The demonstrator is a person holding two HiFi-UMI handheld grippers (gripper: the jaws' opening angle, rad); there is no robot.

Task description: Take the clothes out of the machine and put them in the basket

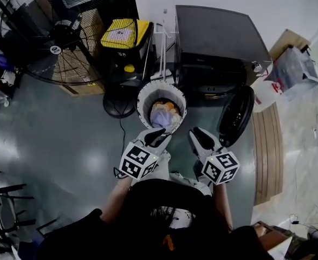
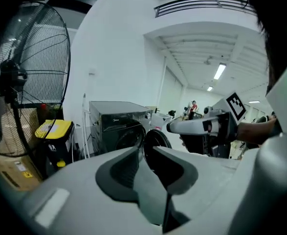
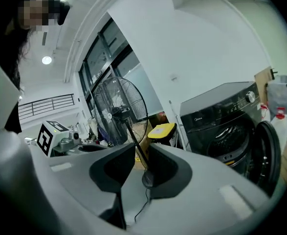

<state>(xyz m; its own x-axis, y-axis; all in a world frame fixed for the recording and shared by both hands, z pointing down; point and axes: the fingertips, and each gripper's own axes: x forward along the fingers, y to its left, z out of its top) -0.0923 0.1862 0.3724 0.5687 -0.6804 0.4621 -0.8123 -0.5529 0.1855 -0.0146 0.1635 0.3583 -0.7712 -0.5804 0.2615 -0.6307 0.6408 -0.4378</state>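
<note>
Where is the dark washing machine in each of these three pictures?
Head view: washing machine at top, right of centre.
Left gripper view: washing machine just left of centre.
Right gripper view: washing machine at right, door open.
Shared landmark: yellow-lidded bin, left of it in all three.

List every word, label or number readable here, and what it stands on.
Nothing can be read for sure.
Brand mark on the washing machine: too small.
Label on the yellow bin: blurred.
Sticker on the fan hub: too small.
Red print on the white bag: blurred.
</note>
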